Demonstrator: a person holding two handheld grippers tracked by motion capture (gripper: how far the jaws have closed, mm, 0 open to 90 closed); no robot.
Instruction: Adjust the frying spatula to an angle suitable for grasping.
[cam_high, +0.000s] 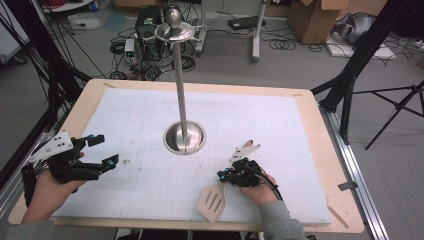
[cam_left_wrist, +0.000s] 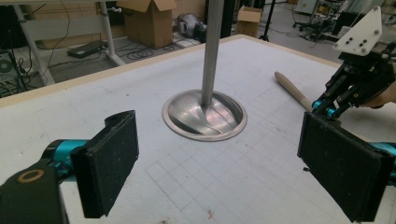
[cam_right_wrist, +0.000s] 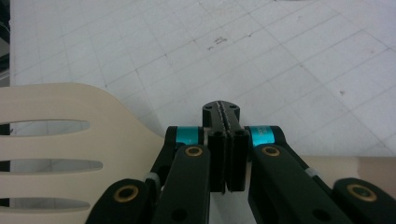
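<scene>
A: Pale wood edges the desk (cam_high: 330, 150), and a white gridded mat (cam_high: 150, 120) covers nearly all of its top. What stands on it?

B: A steel stand (cam_high: 182, 90) at the middle of the mat: a round dished base, a tall thin pole, and a small dish with a ball on top at the far end of the pole.

A: And the wooden spatula (cam_high: 212, 201)?

B: It lies flat at the near edge of the mat, right of centre, slotted blade toward the near side. Its handle runs away under the right tool (cam_high: 223, 174); in the left gripper view the handle's end pokes out beyond that tool.

A: How does the right tool stand?

B: Its jaws are pressed together, pad against pad, with nothing between them. It sits over the spatula's handle, just beside the blade; whether it touches the wood I cannot tell.

A: The left tool (cam_high: 102, 150)?

B: At the near left, well apart from the spatula, jaws spread wide and empty, pointing toward the stand's base.
</scene>
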